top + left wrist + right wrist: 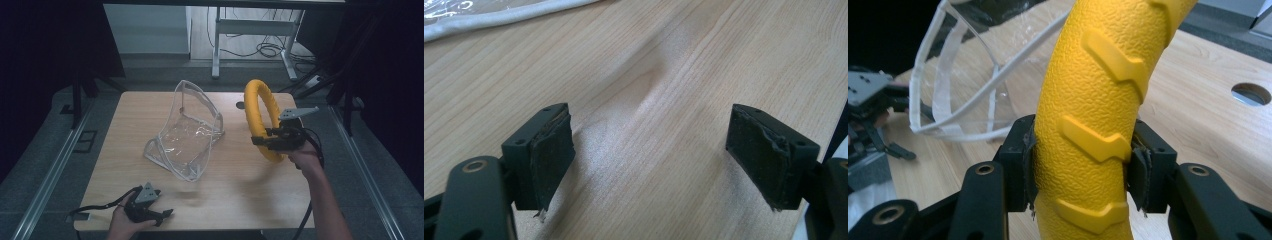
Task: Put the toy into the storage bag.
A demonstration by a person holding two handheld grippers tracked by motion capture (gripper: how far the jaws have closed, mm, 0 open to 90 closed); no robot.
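The right gripper clamps the yellow ring between its jaws, upright, likely for bagging; the clear pouch gapes beside it; the left gripper idles, jaws apart, nothing between them.

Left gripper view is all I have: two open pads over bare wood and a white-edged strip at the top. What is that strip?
Observer: It is the hem of a clear plastic bag standing open at the middle of the table.
Operator: Is the other hand doing anything?
Observer: Yes. The right claw is shut on a yellow ring with raised treads.
Operator: Is the ring lying on the wood?
Observer: No. In the high view it stands upright in the grip, to the right of the bag and apart from it.
Operator: And my claw, where is it?
Observer: The left claw sits open at the table's near left edge, short of the bag.
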